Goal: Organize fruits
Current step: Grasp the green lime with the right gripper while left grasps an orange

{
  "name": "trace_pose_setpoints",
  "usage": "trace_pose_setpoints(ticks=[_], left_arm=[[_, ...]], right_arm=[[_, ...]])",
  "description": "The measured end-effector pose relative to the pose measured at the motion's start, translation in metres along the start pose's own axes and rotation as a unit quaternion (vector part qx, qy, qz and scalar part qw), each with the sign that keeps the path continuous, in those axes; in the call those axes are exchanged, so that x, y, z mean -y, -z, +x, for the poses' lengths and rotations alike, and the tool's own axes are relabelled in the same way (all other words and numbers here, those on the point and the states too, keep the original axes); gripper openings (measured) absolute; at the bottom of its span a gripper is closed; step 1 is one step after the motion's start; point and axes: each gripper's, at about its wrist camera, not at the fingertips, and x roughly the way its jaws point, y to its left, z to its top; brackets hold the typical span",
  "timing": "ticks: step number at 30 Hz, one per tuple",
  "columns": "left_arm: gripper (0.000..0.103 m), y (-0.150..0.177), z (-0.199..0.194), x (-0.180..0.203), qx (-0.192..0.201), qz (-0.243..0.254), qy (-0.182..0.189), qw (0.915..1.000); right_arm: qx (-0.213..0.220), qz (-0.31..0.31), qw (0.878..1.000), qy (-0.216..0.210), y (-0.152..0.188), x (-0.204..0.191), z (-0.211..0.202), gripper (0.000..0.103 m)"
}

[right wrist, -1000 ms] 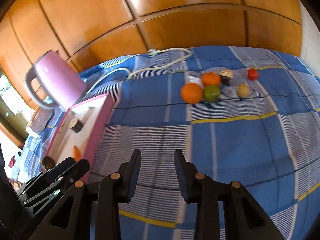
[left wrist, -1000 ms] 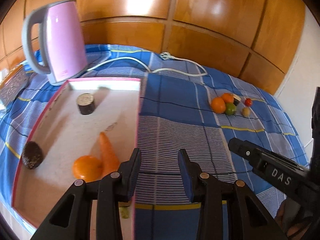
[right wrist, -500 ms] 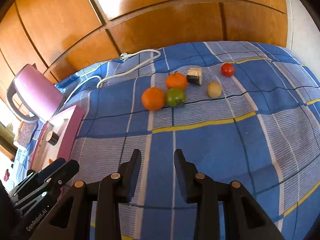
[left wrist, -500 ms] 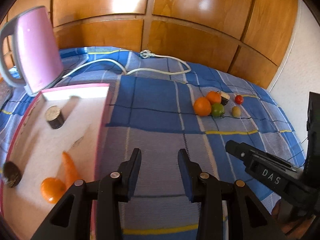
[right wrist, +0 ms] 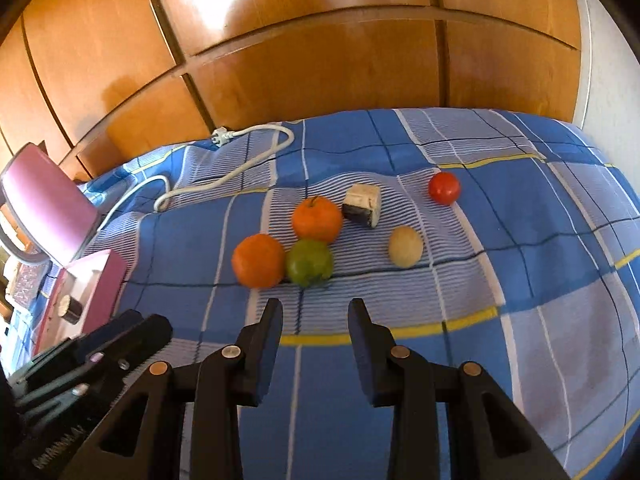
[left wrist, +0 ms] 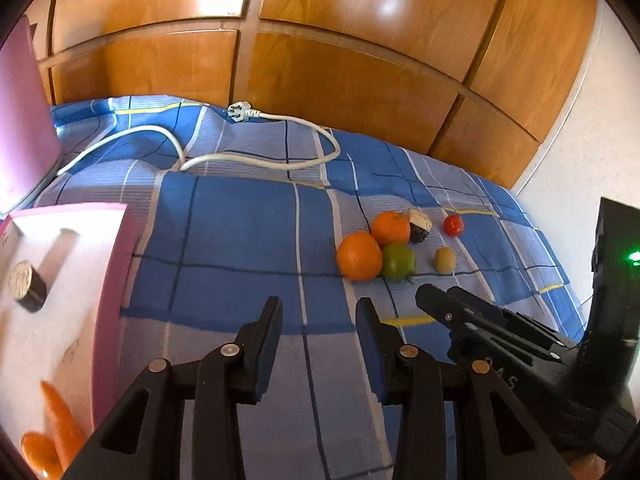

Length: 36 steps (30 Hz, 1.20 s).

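From the left wrist camera, the left gripper (left wrist: pixel 319 322) hangs over the blue checked cloth (left wrist: pixel 240 224). Its two black fingers are a little apart and nothing is between them. Past them lies a small bunch of fruit: a big orange (left wrist: pixel 359 256), a green tomato (left wrist: pixel 398 261) touching it, and a second orange (left wrist: pixel 391 227) just behind. A brown and white chunk (left wrist: pixel 419 225) sits beside that second orange. A red tomato (left wrist: pixel 453 225) and a small yellow-brown fruit (left wrist: pixel 445 259) lie a bit to the right. On the left is a pink tray (left wrist: pixel 114 280) with a carrot (left wrist: pixel 60 420), an orange fruit (left wrist: pixel 38 456) and a dark round piece (left wrist: pixel 26 286) inside. A white cable (left wrist: pixel 256 160) curls across the cloth at the back. The right gripper (left wrist: pixel 430 298) pokes in from the right.

From the right wrist camera, the right gripper (right wrist: pixel 315 322) also has its fingers a little apart and holds nothing. The bunch of fruit lies just ahead of it. A pink kettle (right wrist: pixel 44 208) stands far left, next to the tray.
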Motion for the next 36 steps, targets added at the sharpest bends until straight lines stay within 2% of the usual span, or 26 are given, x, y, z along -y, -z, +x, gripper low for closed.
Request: trace_pose_setpoints(ticks=[8, 14, 19, 28, 36], left_arm=[[0.038, -0.005, 0.018, -0.005, -0.005, 0.000, -0.017, 0.9999], [0.038, -0.006, 0.027, -0.006, -0.011, -0.005, -0.015, 0.9998], [0.038, -0.006, 0.032, -0.008, -0.015, -0.010, -0.012, 0.9998], [0.038, -0.009, 0.041, -0.004, -0.023, -0.019, 0.000, 0.9996], [0.038, -0.017, 0.046, 0.004, -0.021, -0.019, 0.015, 0.9995]], right_arm=[[-0.008, 0.012, 1.000, -0.024, -0.015, 0.006, 0.021, 0.034], [-0.012, -0.008, 1.000, -0.018, -0.022, -0.003, 0.038, 0.034], [-0.004, 0.002, 1.000, -0.024, -0.028, 0.003, 0.044, 0.034], [-0.010, 0.004, 0.999, -0.042, -0.026, 0.007, 0.042, 0.033], [0.000, 0.018, 0.999, -0.030, -0.020, 0.018, 0.027, 0.033]])
